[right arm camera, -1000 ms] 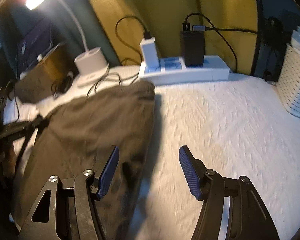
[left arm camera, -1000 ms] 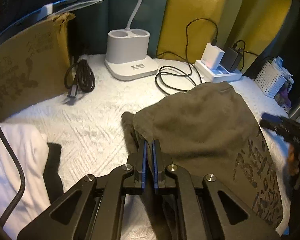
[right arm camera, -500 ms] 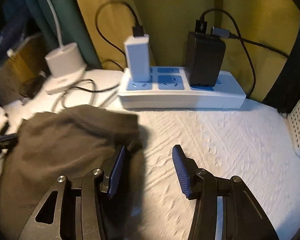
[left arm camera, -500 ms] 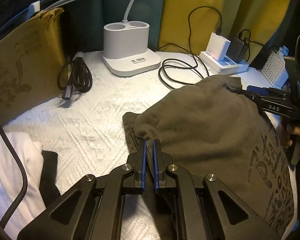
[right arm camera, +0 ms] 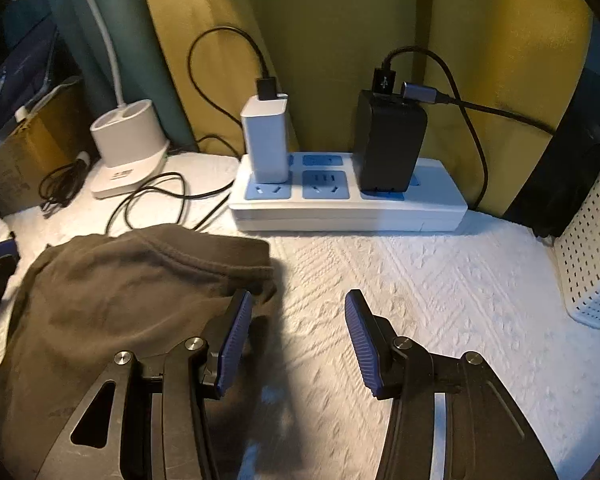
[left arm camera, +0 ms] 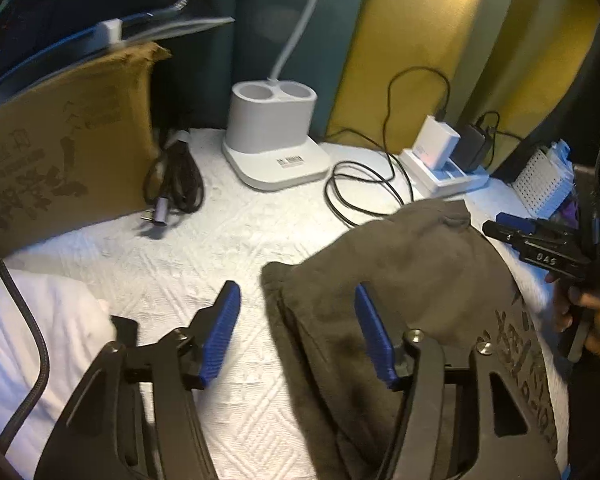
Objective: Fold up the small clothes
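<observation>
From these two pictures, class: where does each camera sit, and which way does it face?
Left wrist: on the left gripper, looking along its open blue fingers at the olive garment; the right gripper shows too.
Right wrist: on the right gripper, facing the power strip; fingers open.
Shared: garment, power strip, lamp base.

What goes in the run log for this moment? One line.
fold small clothes | left gripper open, beside shirt edge | right gripper open at shirt corner | shirt flat on cloth
</observation>
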A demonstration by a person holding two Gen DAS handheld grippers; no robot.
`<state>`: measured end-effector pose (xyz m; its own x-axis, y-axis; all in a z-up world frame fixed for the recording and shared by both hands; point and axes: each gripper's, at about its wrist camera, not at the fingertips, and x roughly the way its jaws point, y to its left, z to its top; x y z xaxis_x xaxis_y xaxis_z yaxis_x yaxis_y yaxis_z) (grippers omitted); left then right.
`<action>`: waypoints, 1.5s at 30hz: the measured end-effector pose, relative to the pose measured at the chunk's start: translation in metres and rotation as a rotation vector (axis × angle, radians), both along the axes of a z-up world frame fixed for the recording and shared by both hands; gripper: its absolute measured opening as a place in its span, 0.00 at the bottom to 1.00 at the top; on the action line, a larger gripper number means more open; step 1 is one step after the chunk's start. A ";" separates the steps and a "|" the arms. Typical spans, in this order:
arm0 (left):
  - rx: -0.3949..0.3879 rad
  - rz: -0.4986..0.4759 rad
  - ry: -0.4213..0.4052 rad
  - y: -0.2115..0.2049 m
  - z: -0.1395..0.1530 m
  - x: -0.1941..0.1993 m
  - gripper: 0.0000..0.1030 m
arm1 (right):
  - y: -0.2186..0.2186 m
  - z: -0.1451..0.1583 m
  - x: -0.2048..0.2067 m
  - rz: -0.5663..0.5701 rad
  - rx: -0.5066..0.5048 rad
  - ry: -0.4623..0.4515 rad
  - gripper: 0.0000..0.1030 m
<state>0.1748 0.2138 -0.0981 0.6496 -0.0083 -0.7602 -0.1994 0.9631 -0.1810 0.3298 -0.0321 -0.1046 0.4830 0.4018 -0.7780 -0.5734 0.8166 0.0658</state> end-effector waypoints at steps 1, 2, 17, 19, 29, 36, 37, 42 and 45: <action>-0.004 -0.009 0.006 -0.002 -0.002 0.002 0.66 | -0.001 0.001 -0.002 0.007 0.009 0.008 0.57; -0.012 -0.023 0.018 -0.005 -0.007 0.005 0.67 | 0.000 0.001 -0.005 0.013 0.017 0.012 0.64; -0.031 -0.099 0.040 -0.026 -0.028 0.018 0.69 | 0.012 -0.012 -0.009 0.085 0.042 0.055 0.77; -0.032 -0.112 0.035 -0.030 -0.028 0.019 0.69 | 0.011 -0.012 -0.009 0.094 0.055 0.060 0.77; 0.006 -0.183 0.026 -0.055 -0.030 0.030 0.69 | 0.017 -0.013 -0.009 0.124 0.114 0.079 0.77; 0.047 -0.174 0.050 -0.055 -0.032 0.029 0.67 | 0.028 -0.011 -0.015 0.175 0.124 0.085 0.75; 0.041 -0.169 0.053 -0.053 -0.032 0.028 0.67 | 0.030 -0.011 -0.017 0.183 0.116 0.079 0.73; 0.010 -0.164 0.047 -0.043 -0.030 0.024 0.67 | 0.032 -0.012 -0.018 0.203 0.119 0.080 0.64; 0.051 -0.163 0.032 -0.051 -0.032 0.024 0.67 | 0.033 -0.013 -0.019 0.208 0.116 0.077 0.61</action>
